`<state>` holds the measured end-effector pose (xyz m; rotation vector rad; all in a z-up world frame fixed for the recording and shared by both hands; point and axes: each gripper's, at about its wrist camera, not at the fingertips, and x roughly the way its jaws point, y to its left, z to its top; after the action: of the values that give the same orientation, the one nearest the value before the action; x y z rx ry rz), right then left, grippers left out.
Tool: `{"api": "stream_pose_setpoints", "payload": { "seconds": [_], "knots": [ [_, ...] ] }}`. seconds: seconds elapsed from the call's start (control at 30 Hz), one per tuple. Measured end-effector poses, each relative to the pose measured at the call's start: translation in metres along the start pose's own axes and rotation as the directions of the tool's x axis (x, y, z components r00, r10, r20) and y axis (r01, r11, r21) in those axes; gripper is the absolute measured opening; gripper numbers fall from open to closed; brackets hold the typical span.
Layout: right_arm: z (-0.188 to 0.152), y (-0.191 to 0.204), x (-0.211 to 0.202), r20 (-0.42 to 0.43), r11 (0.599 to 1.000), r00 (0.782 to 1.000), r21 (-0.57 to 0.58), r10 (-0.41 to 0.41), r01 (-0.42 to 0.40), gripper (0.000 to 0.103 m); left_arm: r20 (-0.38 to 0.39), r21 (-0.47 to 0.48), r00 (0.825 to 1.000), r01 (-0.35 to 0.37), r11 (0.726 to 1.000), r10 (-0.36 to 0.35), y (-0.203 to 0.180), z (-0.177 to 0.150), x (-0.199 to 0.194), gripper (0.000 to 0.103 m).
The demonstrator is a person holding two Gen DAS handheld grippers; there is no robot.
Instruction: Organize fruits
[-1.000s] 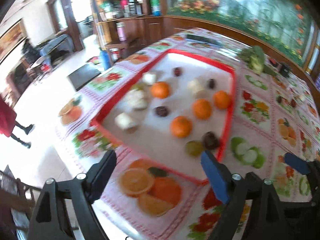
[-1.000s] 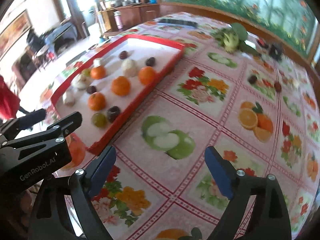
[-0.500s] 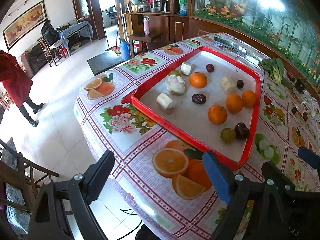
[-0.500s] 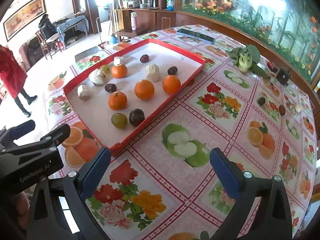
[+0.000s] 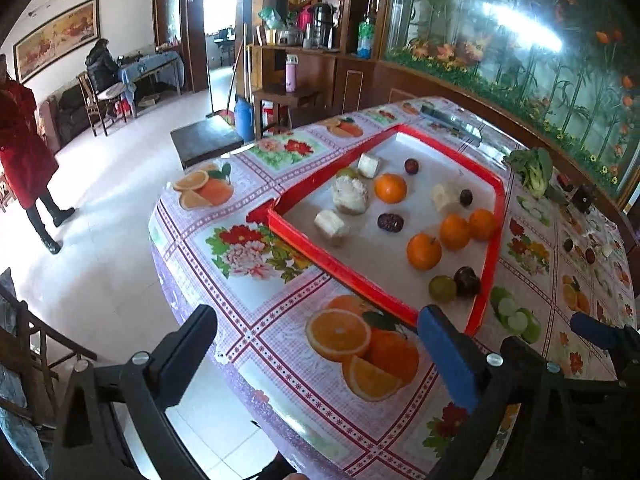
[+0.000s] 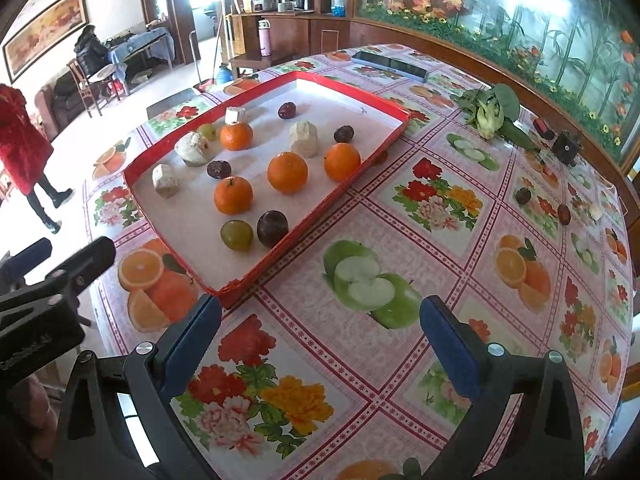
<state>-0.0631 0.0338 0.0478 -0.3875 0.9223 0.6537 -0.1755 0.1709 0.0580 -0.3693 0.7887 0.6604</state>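
Observation:
A red-rimmed tray (image 6: pixel 308 222) (image 5: pixel 332 265) with a white floor lies on the fruit-print tablecloth. In it are several oranges (image 6: pixel 287 172) (image 5: pixel 423 251), dark plums (image 6: pixel 272 228) (image 5: pixel 466 281), a green fruit (image 6: pixel 237 235) (image 5: pixel 442 288) and pale chunks (image 6: pixel 304 139) (image 5: pixel 350 195). My left gripper (image 5: pixel 316 354) is open and empty, held back above the table's near corner. My right gripper (image 6: pixel 320 342) is open and empty over the cloth, in front of the tray's near corner.
More dark fruits (image 6: pixel 523 195) and a pale piece (image 6: pixel 595 212) lie on the cloth at the far right. A leafy green vegetable (image 6: pixel 490 110) and a small black box (image 6: pixel 566 147) lie near the wall. The table edge (image 5: pixel 188 280) drops to the floor at the left. A person in red (image 5: pixel 24 152) stands there.
Both grippers have pulled back and risen away from the tray, which now looks smaller and farther. Both stay open and empty. The fruits have not moved.

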Motion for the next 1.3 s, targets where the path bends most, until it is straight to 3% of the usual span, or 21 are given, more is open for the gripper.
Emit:
{"api": "stream_pose_setpoints", "payload": {
  "seconds": [0.1, 0.2, 0.47, 0.67, 1.07, 1.3],
  "knots": [
    [-0.001, 0.0, 0.0, -0.001, 1.0, 1.0, -0.002, -0.006, 0.006, 0.1, -0.008, 0.014, 1.0, 0.02, 1.0, -0.02, 0.0, 0.004, 0.0, 0.103],
    [-0.002, -0.001, 0.0, -0.003, 1.0, 1.0, 0.0, -0.01, 0.01, 0.1, -0.073, 0.03, 0.997, 0.034, 0.999, -0.032, -0.001, 0.008, 0.008, 0.103],
    [-0.005, -0.001, -0.001, -0.008, 1.0, 1.0, 0.0, -0.019, 0.019, 0.1, -0.144, -0.001, 0.989, -0.04, 0.999, 0.04, 0.006, 0.006, 0.017, 0.103],
    [-0.006, 0.001, -0.001, -0.012, 1.0, 1.0, -0.006, -0.027, 0.027, 0.1, -0.124, -0.004, 0.989, -0.079, 0.997, 0.078, 0.009, 0.004, 0.014, 0.103],
    [-0.007, 0.0, 0.001, -0.017, 0.999, 0.999, -0.008, -0.032, 0.032, 0.1, -0.149, 0.015, 0.989, -0.008, 1.0, 0.01, 0.004, 0.005, 0.019, 0.103],
    [-0.005, 0.002, 0.004, -0.021, 0.999, 0.999, -0.018, -0.037, 0.036, 0.1, -0.16, 0.019, 0.987, -0.017, 1.0, 0.02, 0.003, 0.004, 0.024, 0.103]
  ]
}}
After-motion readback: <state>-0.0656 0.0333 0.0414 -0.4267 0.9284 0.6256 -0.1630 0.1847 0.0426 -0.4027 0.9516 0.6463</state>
